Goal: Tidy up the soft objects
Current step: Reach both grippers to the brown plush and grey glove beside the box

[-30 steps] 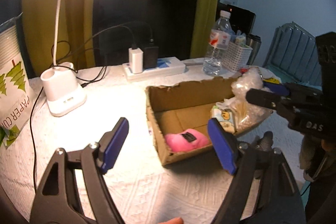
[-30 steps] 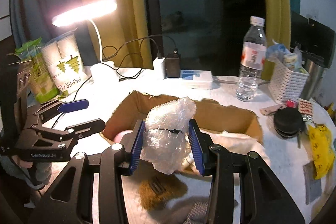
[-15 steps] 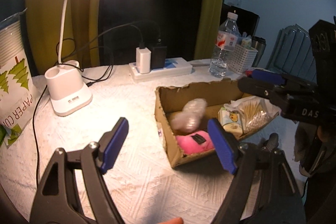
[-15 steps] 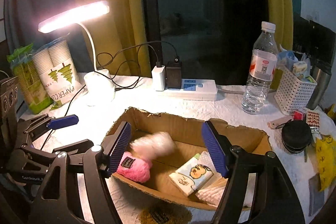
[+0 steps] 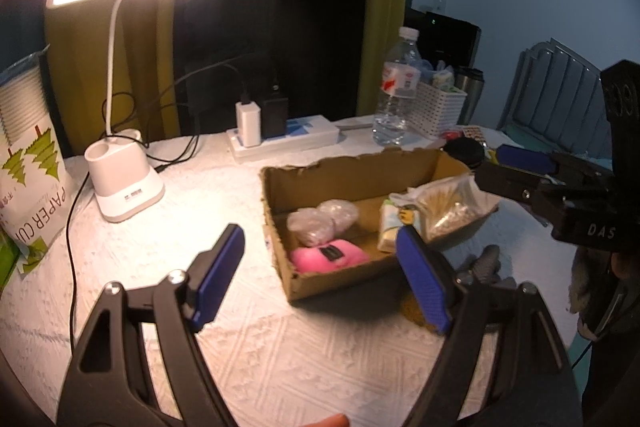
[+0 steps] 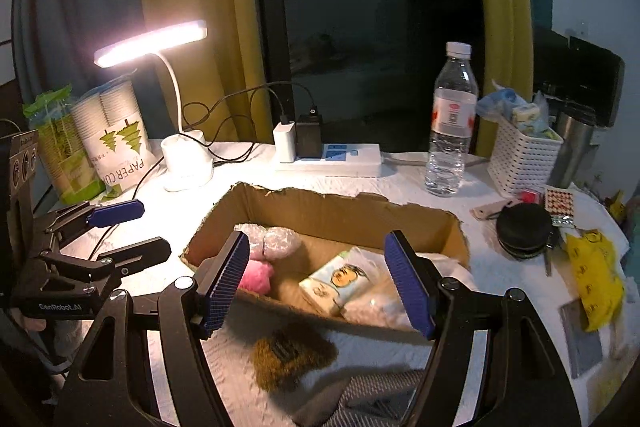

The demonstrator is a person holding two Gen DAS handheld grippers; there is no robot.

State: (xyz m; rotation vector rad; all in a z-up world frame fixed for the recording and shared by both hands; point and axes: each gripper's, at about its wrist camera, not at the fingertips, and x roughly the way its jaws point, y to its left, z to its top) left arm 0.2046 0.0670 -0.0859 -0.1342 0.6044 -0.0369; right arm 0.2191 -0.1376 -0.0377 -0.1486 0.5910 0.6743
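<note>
Fingers: both grippers spread, empty | pink plush half-hidden behind right fingers

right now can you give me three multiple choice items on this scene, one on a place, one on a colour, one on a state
1. Where does the crumpled clear plastic bundle lie?
A. inside the cardboard box
B. on the power strip
C. in the white basket

2. What colour is the plush toy in the box?
A. green
B. pink
C. black

3. How does the right gripper stand?
A. fingers closed on the water bottle
B. fingers closed on the pink plush
C. fingers apart, holding nothing

Answers:
1. A, the bundle rests on the box floor next to the plush.
2. B, both wrist views show it bright pink with a dark tag.
3. C, its blue fingers stand wide with only the box seen between them.
</note>
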